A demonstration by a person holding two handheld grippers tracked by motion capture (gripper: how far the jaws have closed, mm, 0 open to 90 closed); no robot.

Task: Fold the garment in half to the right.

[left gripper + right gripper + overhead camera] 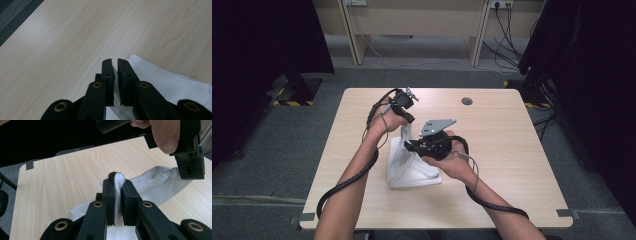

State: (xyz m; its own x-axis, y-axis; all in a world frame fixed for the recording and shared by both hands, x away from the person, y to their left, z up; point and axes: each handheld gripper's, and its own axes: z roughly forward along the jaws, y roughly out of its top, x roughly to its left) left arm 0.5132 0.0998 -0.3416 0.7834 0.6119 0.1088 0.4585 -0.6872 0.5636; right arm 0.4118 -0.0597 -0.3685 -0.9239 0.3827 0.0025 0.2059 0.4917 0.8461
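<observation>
The light wooden desk carries a white cloth near its middle, partly lifted off the surface. The right tool is clamped on a bunched fold of it. The left tool is closed narrow, apparently pinching the cloth's raised end higher up.

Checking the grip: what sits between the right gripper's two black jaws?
A fold of the white cloth is pinched between the right gripper's jaws, seen in the right gripper view.
</observation>
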